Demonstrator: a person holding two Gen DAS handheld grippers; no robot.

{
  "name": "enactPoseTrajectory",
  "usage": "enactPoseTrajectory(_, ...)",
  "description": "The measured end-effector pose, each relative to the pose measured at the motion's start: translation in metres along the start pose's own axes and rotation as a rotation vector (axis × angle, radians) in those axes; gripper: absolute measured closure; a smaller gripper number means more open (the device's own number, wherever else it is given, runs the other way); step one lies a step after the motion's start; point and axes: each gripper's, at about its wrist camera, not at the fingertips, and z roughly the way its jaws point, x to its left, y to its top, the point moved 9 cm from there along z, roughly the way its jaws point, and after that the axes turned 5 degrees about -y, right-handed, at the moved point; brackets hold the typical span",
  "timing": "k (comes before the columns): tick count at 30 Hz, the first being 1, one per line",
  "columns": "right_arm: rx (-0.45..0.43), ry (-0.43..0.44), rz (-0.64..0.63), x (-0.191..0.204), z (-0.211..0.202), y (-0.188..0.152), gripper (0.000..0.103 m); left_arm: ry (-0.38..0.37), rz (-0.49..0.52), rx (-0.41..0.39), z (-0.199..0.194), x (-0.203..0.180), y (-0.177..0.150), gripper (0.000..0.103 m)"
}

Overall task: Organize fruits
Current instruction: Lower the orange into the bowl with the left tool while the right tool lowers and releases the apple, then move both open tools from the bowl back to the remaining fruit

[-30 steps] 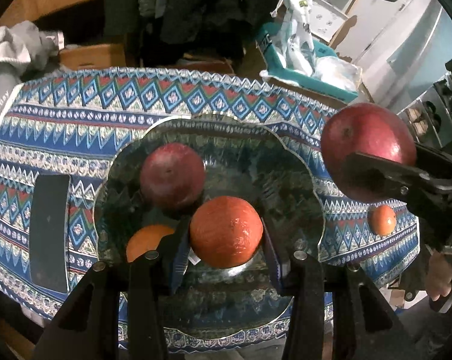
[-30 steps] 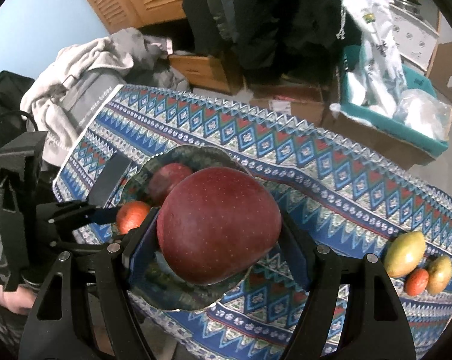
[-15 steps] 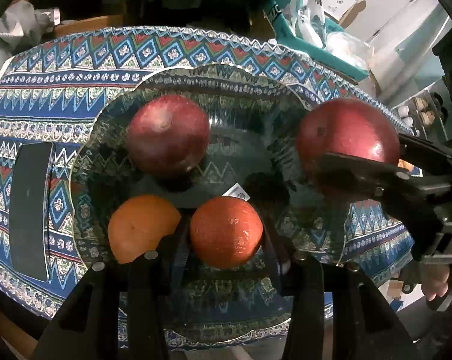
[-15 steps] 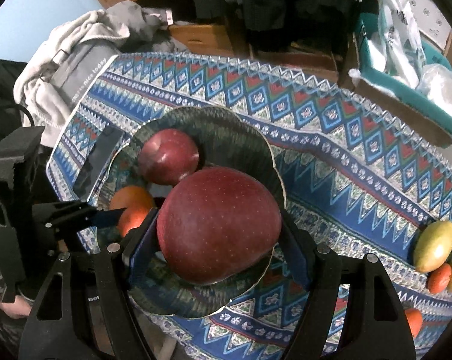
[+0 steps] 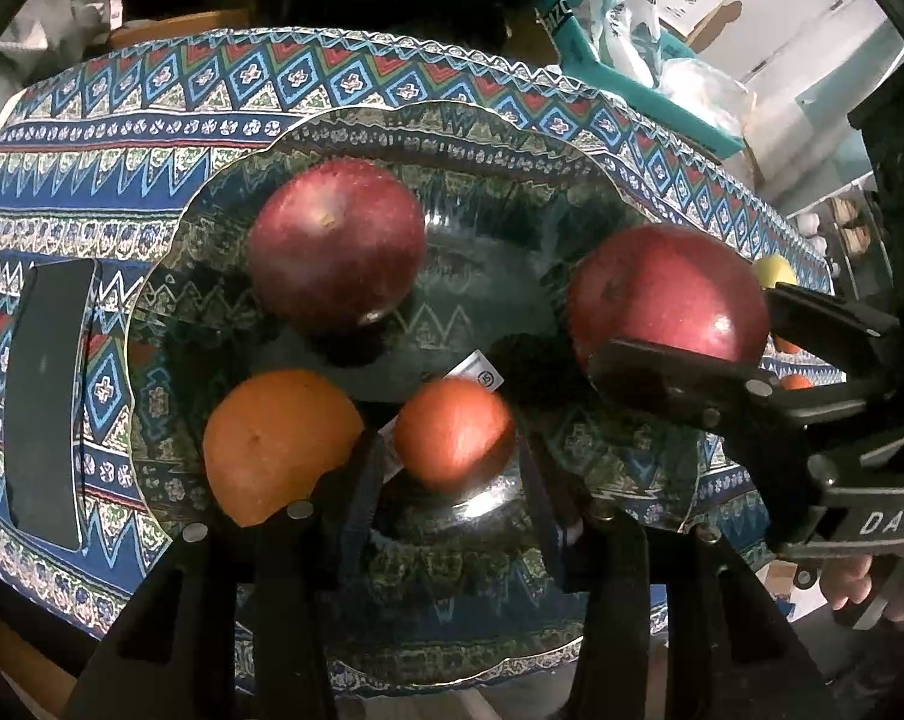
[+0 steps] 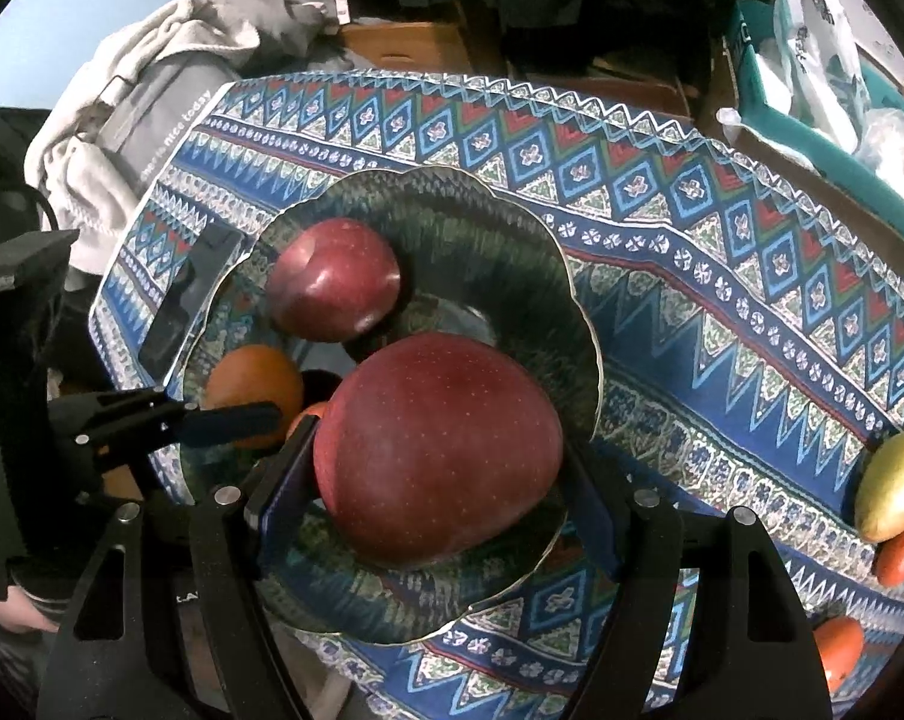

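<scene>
Fruits: left gripper (image 5: pixel 452 474) pinches a small round orange tangerine (image 5: pixel 454 433); right gripper (image 6: pixel 434 480) clamps a big dark-red apple (image 6: pixel 439 450) over the scalloped glass bowl (image 6: pixel 530 276).

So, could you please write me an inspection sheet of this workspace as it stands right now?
Surface: table under a blue patterned tablecloth.
Job's things: dark green scalloped glass bowl holds a red apple and a large orange; more fruit lies at the cloth's right end, including a yellow-green mango.
Clutter: flat black phone-like slab beside the bowl.
Grippers: left gripper has a small reddish-orange fruit between its fingers over the bowl; right gripper is shut on a big dark red apple above the bowl.
Cables: black cable at the left edge.
Surroundings: grey sweatshirt, teal bin, wooden furniture.
</scene>
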Motion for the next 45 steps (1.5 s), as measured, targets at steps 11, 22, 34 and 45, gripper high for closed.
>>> enactPoseTrajectory(11,0.016,-0.005,-0.014,0.005,0.006,-0.004,0.027,-0.003,0.003,0.008,-0.004,-0.002,-0.006,0.053)
enactPoseTrajectory(22,-0.032,0.028,0.058,-0.006,-0.015,0.005,0.025,0.007,0.045,-0.048,-0.03,-0.013,0.004,0.047)
enactPoseTrajectory(34,-0.113,-0.04,0.068,-0.018,-0.061,0.004,0.025,-0.001,0.086,-0.089,-0.042,-0.035,0.011,0.041)
enactPoseTrajectory(45,-0.169,-0.145,0.09,-0.049,-0.102,-0.006,0.023,0.003,0.143,-0.122,-0.051,-0.062,0.016,0.036)
